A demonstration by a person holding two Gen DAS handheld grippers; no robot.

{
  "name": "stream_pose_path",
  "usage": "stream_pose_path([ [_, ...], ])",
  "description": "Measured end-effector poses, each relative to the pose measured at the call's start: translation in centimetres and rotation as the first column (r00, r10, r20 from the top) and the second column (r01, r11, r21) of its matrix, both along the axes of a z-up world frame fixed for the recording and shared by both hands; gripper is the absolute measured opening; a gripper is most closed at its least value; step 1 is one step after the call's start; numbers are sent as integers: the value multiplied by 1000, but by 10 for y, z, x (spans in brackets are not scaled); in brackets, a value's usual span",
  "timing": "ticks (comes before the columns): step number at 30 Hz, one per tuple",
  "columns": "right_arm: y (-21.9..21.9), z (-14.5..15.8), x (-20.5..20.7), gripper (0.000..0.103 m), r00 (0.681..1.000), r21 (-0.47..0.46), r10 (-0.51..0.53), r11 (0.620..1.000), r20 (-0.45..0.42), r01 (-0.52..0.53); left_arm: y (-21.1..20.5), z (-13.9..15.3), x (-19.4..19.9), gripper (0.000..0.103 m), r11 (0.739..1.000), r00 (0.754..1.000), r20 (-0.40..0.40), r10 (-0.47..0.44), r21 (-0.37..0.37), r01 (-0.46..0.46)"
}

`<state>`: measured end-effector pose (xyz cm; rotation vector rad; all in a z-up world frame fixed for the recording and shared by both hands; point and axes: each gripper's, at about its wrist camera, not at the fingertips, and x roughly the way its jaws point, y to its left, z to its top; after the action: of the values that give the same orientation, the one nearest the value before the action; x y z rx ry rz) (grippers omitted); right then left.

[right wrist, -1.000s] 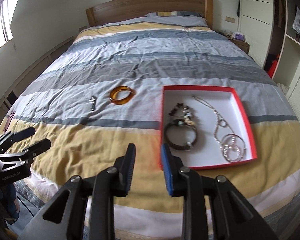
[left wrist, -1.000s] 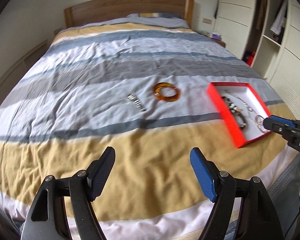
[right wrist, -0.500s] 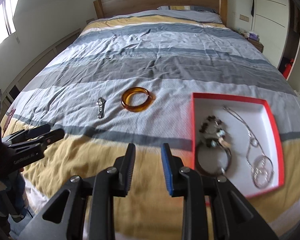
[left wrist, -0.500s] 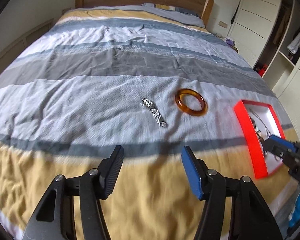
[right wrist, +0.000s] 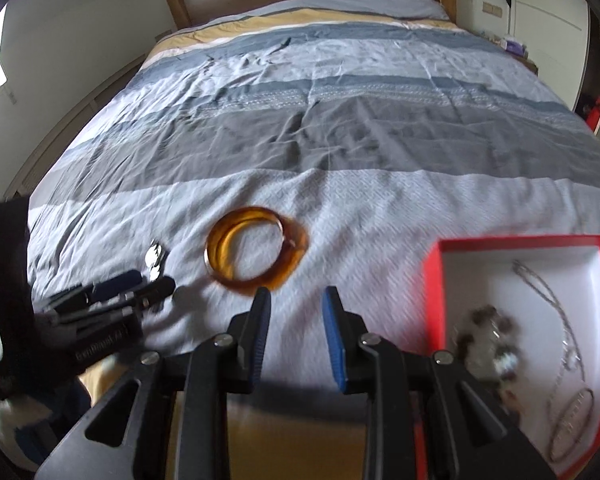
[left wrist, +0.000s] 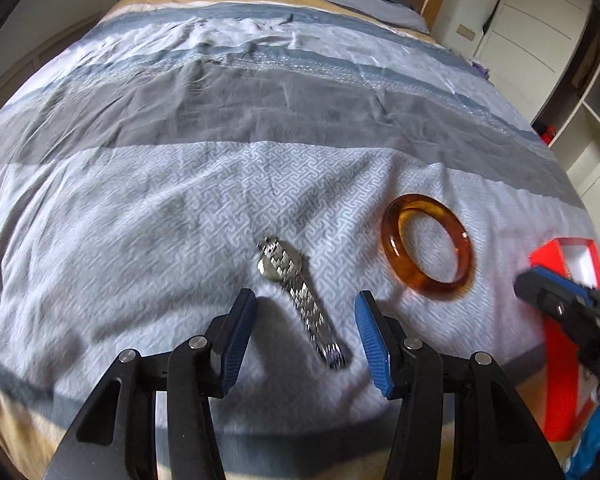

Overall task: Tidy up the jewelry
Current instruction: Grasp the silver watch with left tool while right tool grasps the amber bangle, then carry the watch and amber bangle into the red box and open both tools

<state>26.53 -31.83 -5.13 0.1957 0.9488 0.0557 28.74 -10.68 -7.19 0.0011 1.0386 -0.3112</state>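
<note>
We count two loose pieces on the striped grey, blue and yellow bedspread (left wrist: 180, 184): one silver metal link watch band (left wrist: 298, 292) and one amber translucent round bangle (left wrist: 427, 244). The band lies stretched out, slanting from far left to near right, w/ the bangle just to its right, apart from it.

One container: a red cardboard box w/ white inside (right wrist: 580, 264), on the near right of the bed. In it we make out one thin silver chain necklace (right wrist: 540, 284) ending in a ring pendant (right wrist: 572, 424) at the near end, plus a blurred cluster of dark and pale beads (right wrist: 488, 340) on its left side; how many pieces that cluster makes we can't tell.

Two grippers. Left gripper (left wrist: 304, 320) sits low over the band, its near half showing btwn the blue pads; jaws have just been closing, medium gap, pads not touching the metal. Right gripper (right wrist: 296, 316) is narrow w/ a clear gap, nothing btwn its fingers, just near of the bangle, the box to its right.
</note>
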Motion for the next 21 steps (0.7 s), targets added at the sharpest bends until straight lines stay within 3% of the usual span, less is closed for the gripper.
stream_pose_path([
  [7, 2, -23, 43, 26, 1000, 41, -14, 999, -28, 15, 2, -7, 9, 28, 1000, 1000, 28, -9, 20, 9],
  [11, 8, -35, 54, 26, 999, 43, 3, 999, -46, -1, 12, -5, 9, 12, 1000, 999, 34, -3, -5, 3],
  [18, 25, -46, 58, 27, 998, 49, 34, 998, -50, -32, 21, 1, 1, 12, 1000, 998, 62, -12, -2, 12],
  [20, 29, -47, 57, 21, 998, 59, 46, 997, -46, -43, 26, 4, -3, 12, 1000, 998, 69, -10, 4, 10],
  [21, 30, -46, 56, 12, 998, 66, 49, 997, -44, -46, 29, 6, -5, 12, 1000, 997, 71, -8, 7, 7],
])
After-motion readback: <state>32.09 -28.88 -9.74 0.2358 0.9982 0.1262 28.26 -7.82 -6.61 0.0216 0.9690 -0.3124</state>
